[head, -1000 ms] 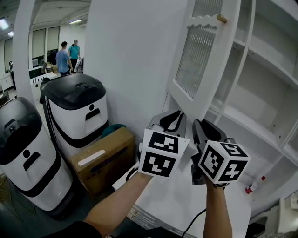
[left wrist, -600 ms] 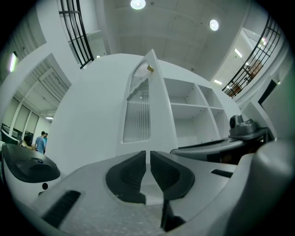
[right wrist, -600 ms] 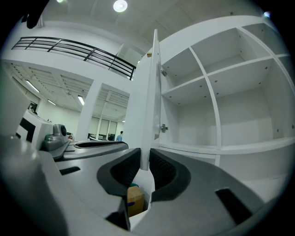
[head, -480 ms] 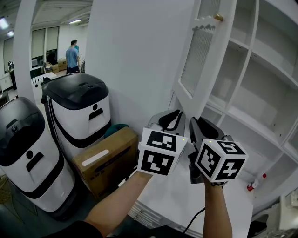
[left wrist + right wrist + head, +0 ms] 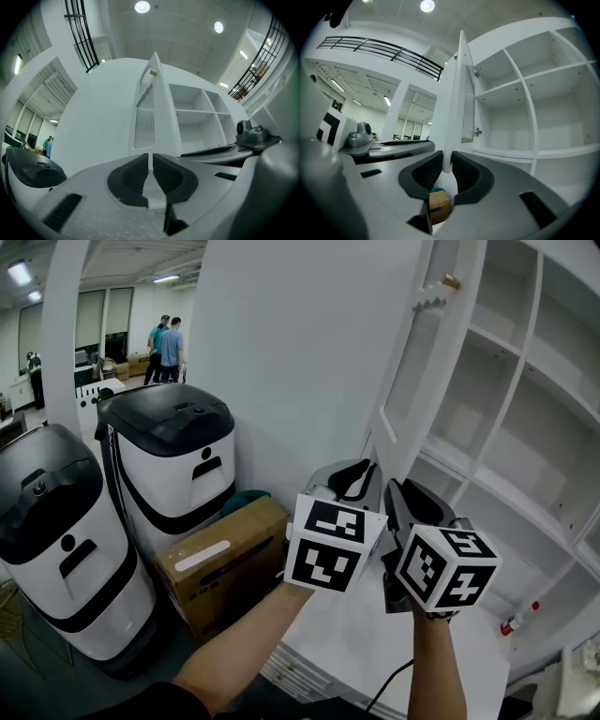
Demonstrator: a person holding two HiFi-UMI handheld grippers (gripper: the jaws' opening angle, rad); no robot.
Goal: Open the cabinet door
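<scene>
The white cabinet door (image 5: 419, 371), with a ribbed glass panel and a brass knob (image 5: 451, 281), stands swung out from the open shelves (image 5: 511, 418). Both grippers sit side by side at its lower edge. In the left gripper view the door (image 5: 146, 117) runs down into the narrow gap of my left gripper (image 5: 151, 158), whose pads close on its bottom edge. In the right gripper view the door's edge (image 5: 457, 93) drops between the pads of my right gripper (image 5: 446, 161), which is also shut on it. In the head view, left gripper (image 5: 354, 472) and right gripper (image 5: 401, 493) are partly hidden behind their marker cubes.
Two white machines with black lids (image 5: 173, 460) (image 5: 56, 540) stand at the left, with a cardboard box (image 5: 220, 559) beside them. A white counter (image 5: 370, 638) lies under the grippers. A red-capped bottle (image 5: 520, 618) sits at the lower right. Two people (image 5: 169, 343) stand far back.
The door has swung wider, so its glass panel now looks almost edge-on in the head view. Both grippers moved sideways with its lower edge, staying shut.
</scene>
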